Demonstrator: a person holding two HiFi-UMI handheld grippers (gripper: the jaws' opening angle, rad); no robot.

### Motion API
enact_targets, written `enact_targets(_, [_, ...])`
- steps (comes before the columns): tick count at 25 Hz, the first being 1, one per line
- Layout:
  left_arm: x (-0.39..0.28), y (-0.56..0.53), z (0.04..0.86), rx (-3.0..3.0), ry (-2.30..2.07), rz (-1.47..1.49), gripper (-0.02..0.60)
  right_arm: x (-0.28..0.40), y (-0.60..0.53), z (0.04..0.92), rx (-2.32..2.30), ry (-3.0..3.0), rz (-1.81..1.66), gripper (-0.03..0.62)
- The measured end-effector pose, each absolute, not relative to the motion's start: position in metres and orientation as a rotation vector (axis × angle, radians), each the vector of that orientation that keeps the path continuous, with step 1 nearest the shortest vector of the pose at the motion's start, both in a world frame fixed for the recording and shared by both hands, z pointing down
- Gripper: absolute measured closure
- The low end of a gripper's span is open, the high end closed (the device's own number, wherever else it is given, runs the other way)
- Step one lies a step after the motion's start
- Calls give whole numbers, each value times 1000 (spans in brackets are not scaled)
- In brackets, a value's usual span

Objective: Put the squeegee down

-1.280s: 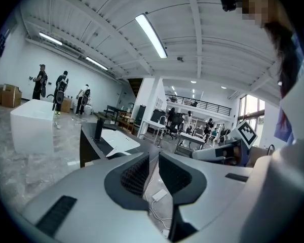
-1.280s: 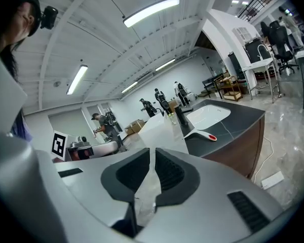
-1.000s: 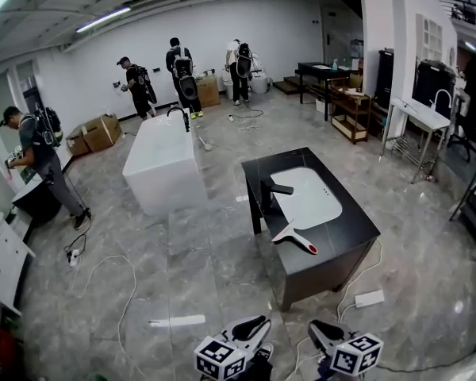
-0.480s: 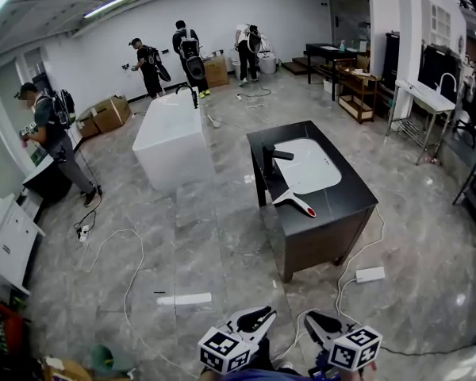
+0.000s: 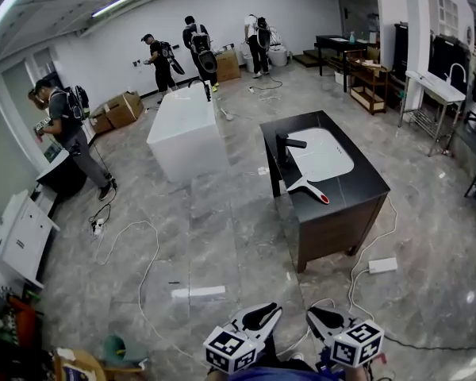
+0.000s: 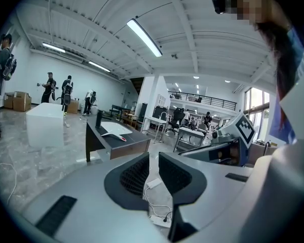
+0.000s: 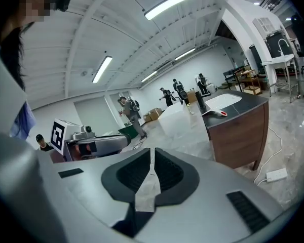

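Head view: the squeegee (image 5: 309,189) lies flat on the dark vanity top (image 5: 358,185), just in front of the white basin (image 5: 327,154) and near the black faucet (image 5: 285,146). It sits well in from the counter's front edge, so I judge it set down and unlikely to slip off. The left gripper (image 5: 262,316) and right gripper (image 5: 324,317) hang low at the frame's bottom, well apart from the vanity, with open floor and a power strip (image 5: 383,265) between.

Left gripper view: the jaws stand a narrow slit apart, empty — only floor and a white cable (image 6: 155,206) show through.

Right gripper view: the jaw tips meet on nothing — free, I judge, because the tool is released. The vanity's corner stands far off, leaving clear room.
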State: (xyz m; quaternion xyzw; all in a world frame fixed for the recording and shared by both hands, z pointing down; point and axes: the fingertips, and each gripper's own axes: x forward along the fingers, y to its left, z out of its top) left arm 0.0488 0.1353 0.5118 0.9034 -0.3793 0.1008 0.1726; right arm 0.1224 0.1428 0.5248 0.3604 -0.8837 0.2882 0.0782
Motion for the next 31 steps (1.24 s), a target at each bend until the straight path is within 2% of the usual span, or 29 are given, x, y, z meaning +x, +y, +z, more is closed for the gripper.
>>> enact_targets(31, [36, 166, 506, 2600, -1034, 214, 515, 85, 167, 517, 1061, -2657, 771, 569])
